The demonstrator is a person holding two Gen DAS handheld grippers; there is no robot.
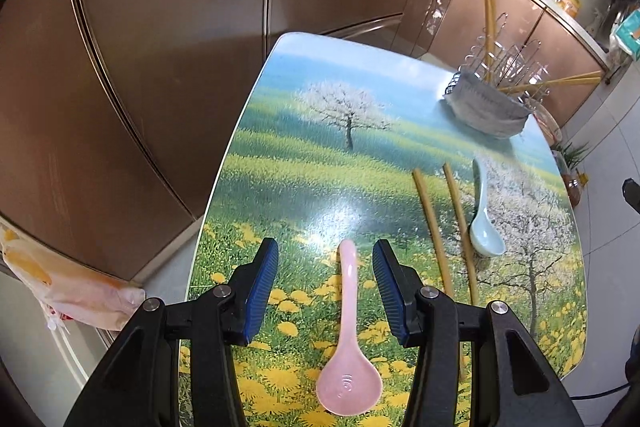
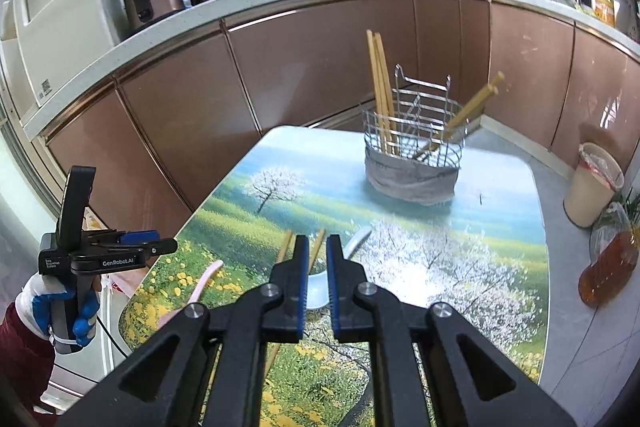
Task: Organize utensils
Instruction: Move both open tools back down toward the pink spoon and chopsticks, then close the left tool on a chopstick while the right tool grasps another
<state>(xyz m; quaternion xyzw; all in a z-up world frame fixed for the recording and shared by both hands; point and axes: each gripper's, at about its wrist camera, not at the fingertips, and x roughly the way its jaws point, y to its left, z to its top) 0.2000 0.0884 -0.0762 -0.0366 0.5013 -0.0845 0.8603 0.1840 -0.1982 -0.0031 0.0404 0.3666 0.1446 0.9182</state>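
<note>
Pink ceramic soup spoon [image 1: 347, 359] lies flat on the bench [image 1: 304, 163], bowl toward the left wrist camera and handle pointing away, directly between the spread fingers of the left tongs [image 1: 325, 259]; neither blue pad touches it. To its right in that view, two loose bamboo chopsticks [image 1: 448, 231] lie side by side, and just beyond them rests a pale blue soup spoon [image 1: 485, 227], bowl nearer the camera. At the far end of the bench stands a wire utensil basket [image 1: 490, 99] with a grey cloth wrapped around its base; several chopsticks stand in it, one pair nearly upright and another pair leaning out to the right.

From the right wrist view, the right tongs [image 2: 317, 247] hang above the pale blue spoon [image 2: 356, 241] and the loose chopsticks [image 2: 286, 247], their fingers drawn close with only a narrow gap between them and nothing pinched. The utensil basket [image 2: 414, 155] sits well apart, farther along the bench [image 2: 480, 227]. The left tongs [image 2: 148, 247] show at the left edge of that view, held by a gloved hand [image 2: 66, 311], near the pink spoon's handle [image 2: 206, 277].
</note>
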